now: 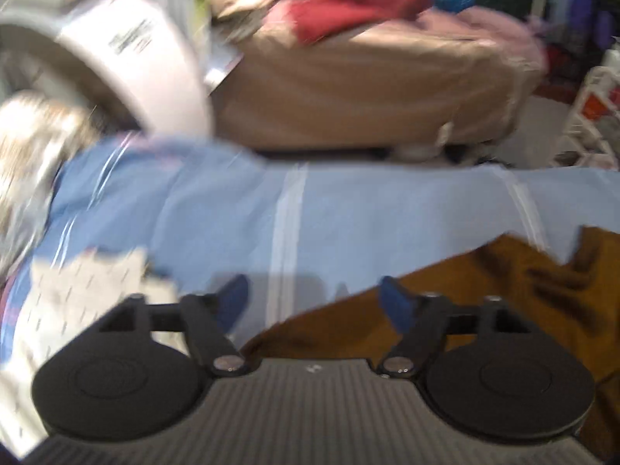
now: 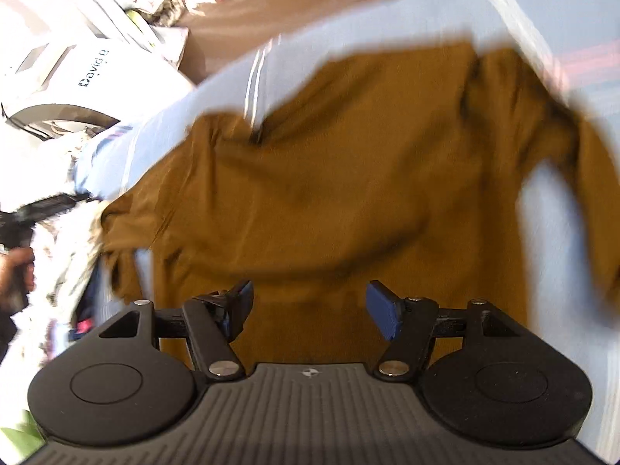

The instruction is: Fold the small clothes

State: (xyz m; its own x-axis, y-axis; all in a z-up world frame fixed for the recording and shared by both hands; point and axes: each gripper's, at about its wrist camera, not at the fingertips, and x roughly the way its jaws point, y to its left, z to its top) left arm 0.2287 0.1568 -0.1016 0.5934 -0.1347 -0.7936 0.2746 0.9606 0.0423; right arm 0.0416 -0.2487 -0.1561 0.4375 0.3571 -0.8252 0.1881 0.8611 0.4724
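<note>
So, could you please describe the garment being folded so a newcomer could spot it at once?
Find the light blue sheet with pale stripes that covers the work surface. Spread flat on it, just ahead of the right tool, lies the mustard-brown top. It is the only plain dark-yellow piece; the clothes heaped at the left edge are pale and patterned.

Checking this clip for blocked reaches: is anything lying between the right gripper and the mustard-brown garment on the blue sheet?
Nothing visible. The right gripper hangs open directly over the brown garment, which lies spread on the blue sheet with nothing on top of it. The pile of other clothes sits off to the left.
</note>
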